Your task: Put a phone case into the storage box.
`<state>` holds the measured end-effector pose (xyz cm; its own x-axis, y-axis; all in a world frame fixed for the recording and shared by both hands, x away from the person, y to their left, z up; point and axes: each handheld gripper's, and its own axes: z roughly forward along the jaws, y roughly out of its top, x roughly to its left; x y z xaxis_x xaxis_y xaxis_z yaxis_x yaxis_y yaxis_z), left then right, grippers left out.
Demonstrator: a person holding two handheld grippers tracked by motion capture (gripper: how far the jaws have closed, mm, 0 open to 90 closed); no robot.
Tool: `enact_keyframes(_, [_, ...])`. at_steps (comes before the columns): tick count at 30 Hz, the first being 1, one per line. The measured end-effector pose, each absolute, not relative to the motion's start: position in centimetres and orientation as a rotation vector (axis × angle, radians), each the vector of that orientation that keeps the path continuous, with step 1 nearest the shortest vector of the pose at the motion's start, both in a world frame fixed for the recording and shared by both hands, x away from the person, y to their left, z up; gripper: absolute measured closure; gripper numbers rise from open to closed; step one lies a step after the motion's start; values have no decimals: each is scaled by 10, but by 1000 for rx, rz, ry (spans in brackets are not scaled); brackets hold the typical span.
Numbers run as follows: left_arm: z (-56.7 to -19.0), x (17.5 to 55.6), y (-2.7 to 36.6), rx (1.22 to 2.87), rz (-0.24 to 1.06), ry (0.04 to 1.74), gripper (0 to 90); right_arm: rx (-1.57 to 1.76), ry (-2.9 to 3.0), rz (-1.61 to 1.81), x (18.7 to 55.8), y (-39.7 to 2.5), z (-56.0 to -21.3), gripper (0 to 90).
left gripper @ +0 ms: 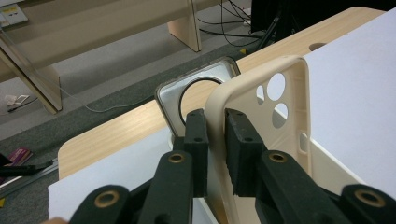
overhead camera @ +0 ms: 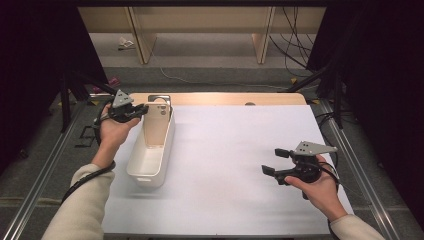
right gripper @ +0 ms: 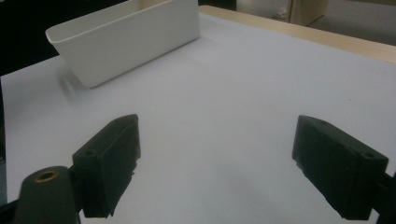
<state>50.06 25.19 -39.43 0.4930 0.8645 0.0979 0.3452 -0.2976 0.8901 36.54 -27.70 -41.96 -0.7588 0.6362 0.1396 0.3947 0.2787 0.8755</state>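
A beige phone case [left gripper: 261, 102] with round camera holes stands upright in the long white bin [overhead camera: 150, 160], and my left gripper [left gripper: 215, 140] is shut on its edge. In the high view the left gripper [overhead camera: 141, 110] sits over the bin's far end, holding the beige case [overhead camera: 156, 127]. Behind it a clear case with a black ring [left gripper: 196, 91] also stands upright at the bin's far end. My right gripper [overhead camera: 275, 161] hovers open over the white mat at the right, nothing between its jaws; its view shows the bin [right gripper: 126, 39] ahead.
A white mat [overhead camera: 235, 165] covers most of the wooden table [overhead camera: 225, 98], whose far edge has a small hole. Wooden bench legs and black cables lie on the floor beyond. Metal frame rails run along both table sides.
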Motion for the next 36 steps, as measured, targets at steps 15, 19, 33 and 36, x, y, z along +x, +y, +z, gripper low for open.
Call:
enact_keyframes(15, [-398,512,247,1852,758,1044,786,951,2309,1480,365,-277,-419,162])
enact_keyframes(19, [-398,514,246,1856,766,1050,784,949,2310,1480,365,-277,-419,162])
enact_keyframes(33, [-398,519,241,1856,833,1076,643,945,2309,1484,365,-277,-419,162])
enact_keyframes(36, [-396,519,239,1855,845,1075,610,943,2309,1485,365,-277,-419,162])
